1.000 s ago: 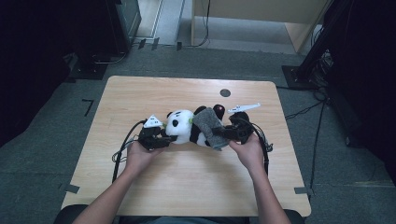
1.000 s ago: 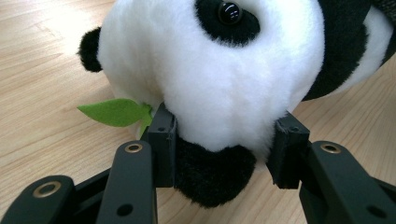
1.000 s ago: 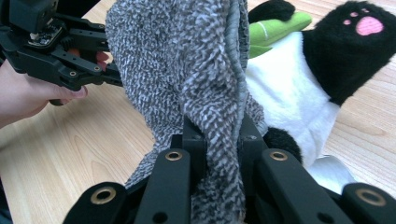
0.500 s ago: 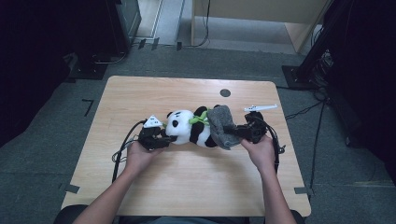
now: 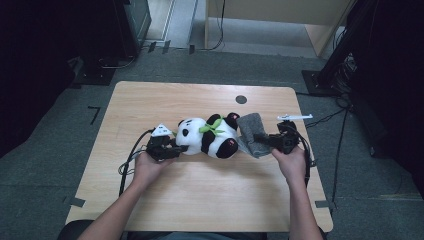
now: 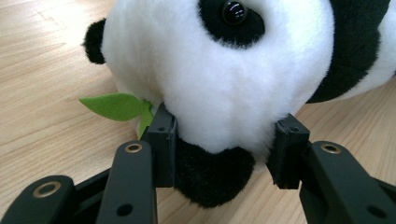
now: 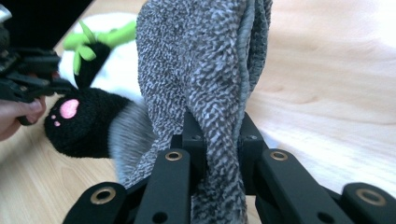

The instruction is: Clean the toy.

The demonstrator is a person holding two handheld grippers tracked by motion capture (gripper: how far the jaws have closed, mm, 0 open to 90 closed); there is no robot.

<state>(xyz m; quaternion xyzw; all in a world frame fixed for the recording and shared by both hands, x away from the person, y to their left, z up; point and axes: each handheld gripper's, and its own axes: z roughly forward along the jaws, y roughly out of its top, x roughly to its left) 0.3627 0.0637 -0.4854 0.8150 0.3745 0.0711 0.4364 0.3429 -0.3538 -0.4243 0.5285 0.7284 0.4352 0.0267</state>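
The left gripper (image 6: 224, 149) clamps the fluffy plush panda's (image 5: 207, 137) round white head at table centre. At the panda's three o'clock, the right gripper (image 7: 222, 133) pinches a nubbly grey knitted cloth (image 5: 252, 132), folded.

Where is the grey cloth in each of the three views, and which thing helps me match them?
High view: the grey cloth lies right of centre, between the toy panda and the right gripper.
Left gripper view: not in it.
Right gripper view: the grey cloth hangs in the centre, pinched in the jaws.
Shared landmark: the toy panda, whose black paw has a pink pad.
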